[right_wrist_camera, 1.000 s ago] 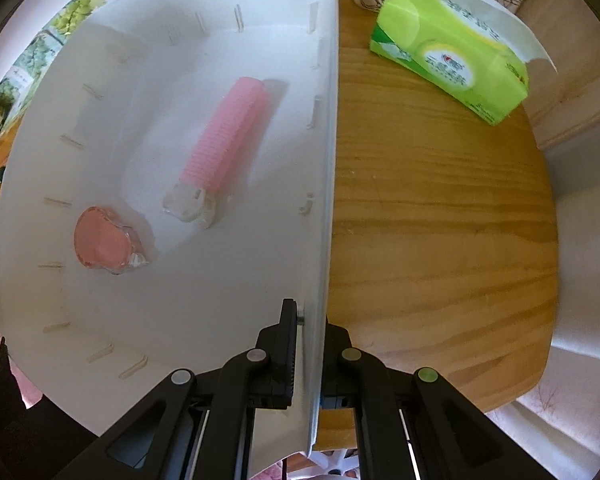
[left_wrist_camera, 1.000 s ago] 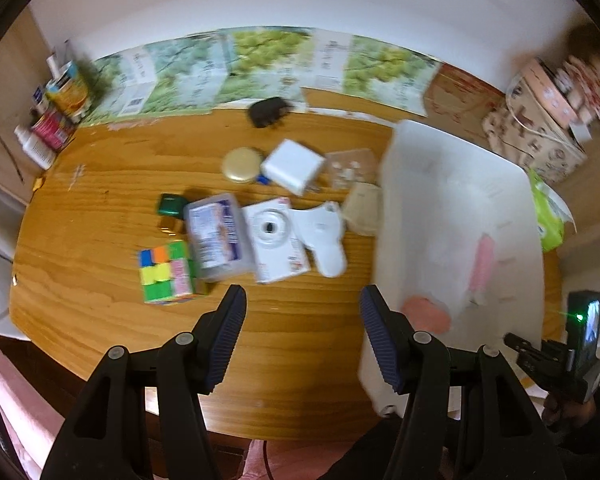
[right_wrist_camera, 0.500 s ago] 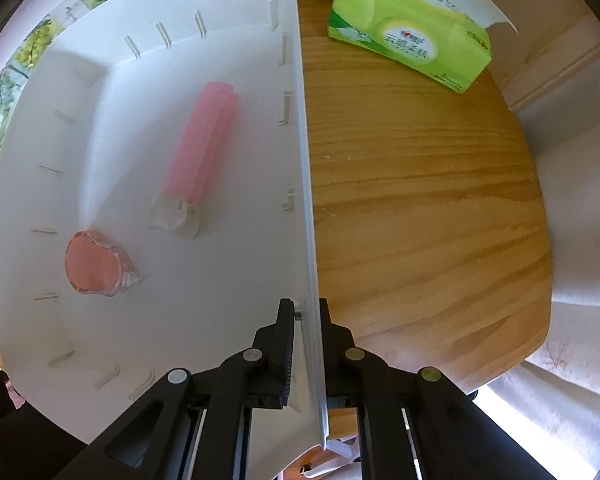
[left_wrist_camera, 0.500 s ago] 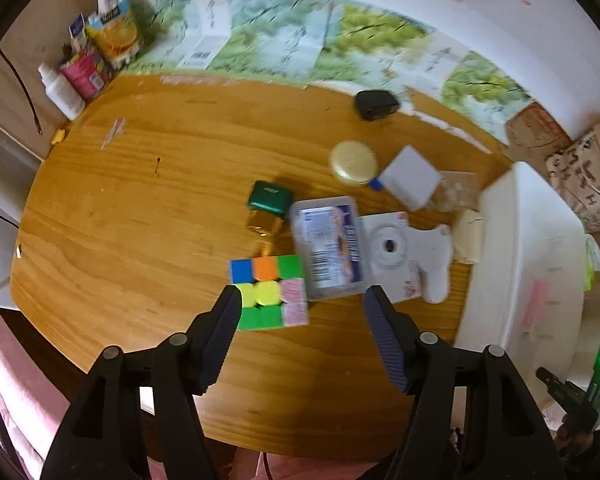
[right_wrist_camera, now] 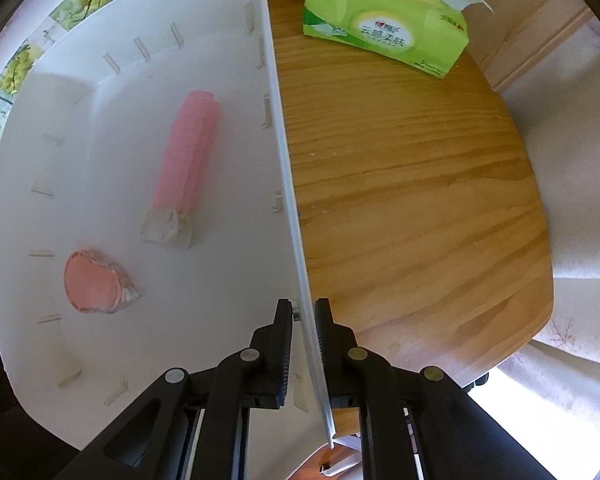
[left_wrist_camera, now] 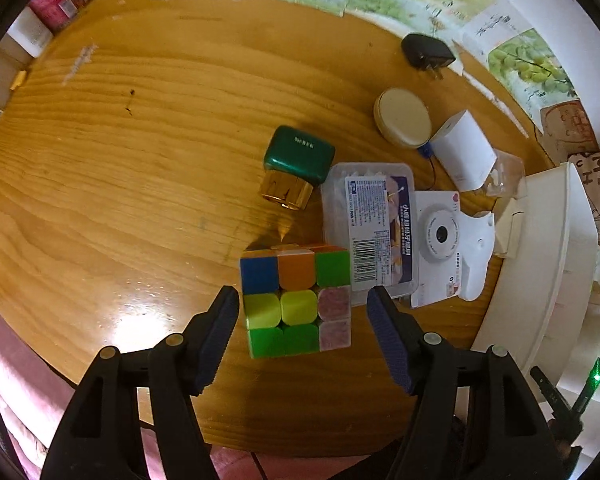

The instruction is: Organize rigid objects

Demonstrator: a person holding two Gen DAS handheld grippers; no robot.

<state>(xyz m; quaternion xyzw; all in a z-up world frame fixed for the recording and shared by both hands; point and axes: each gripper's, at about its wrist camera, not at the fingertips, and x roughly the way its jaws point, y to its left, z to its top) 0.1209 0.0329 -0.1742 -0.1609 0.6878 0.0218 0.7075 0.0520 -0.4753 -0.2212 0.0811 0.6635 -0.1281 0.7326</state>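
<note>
Puzzle cube (left_wrist_camera: 296, 304) sits on the wooden table (left_wrist_camera: 140, 168), multicoloured face up, right between the fingers of the left gripper (left_wrist_camera: 302, 332). Jaws are apart and have just been opening; the cube is between them, a gap on each side, pads not pressing. Just beyond the cube: clear plastic box (left_wrist_camera: 370, 226) with a printed label, touching or nearly touching the cube's far right corner. White toy camera (left_wrist_camera: 444, 240) lies just beside that box on the right. Green case (left_wrist_camera: 300, 156) and a gold faceted cap (left_wrist_camera: 286, 194) sit beyond the cube, near the box. Round cream tin (left_wrist_camera: 404, 118), white block (left_wrist_camera: 464, 156) and black plug adapter (left_wrist_camera: 426, 54) farther back.

White bin (right_wrist_camera: 100, 160) stands at the table's right side; a pink hair roller (right_wrist_camera: 190, 152) and a pink heart-shaped piece (right_wrist_camera: 94, 282) lie inside. Right gripper (right_wrist_camera: 304, 312) straddles the bin's thin side wall, jaws nearly together and just easing apart; whether the pads press the wall, cannot tell. Green tissue pack (right_wrist_camera: 384, 28) lies on the table past the bin.
</note>
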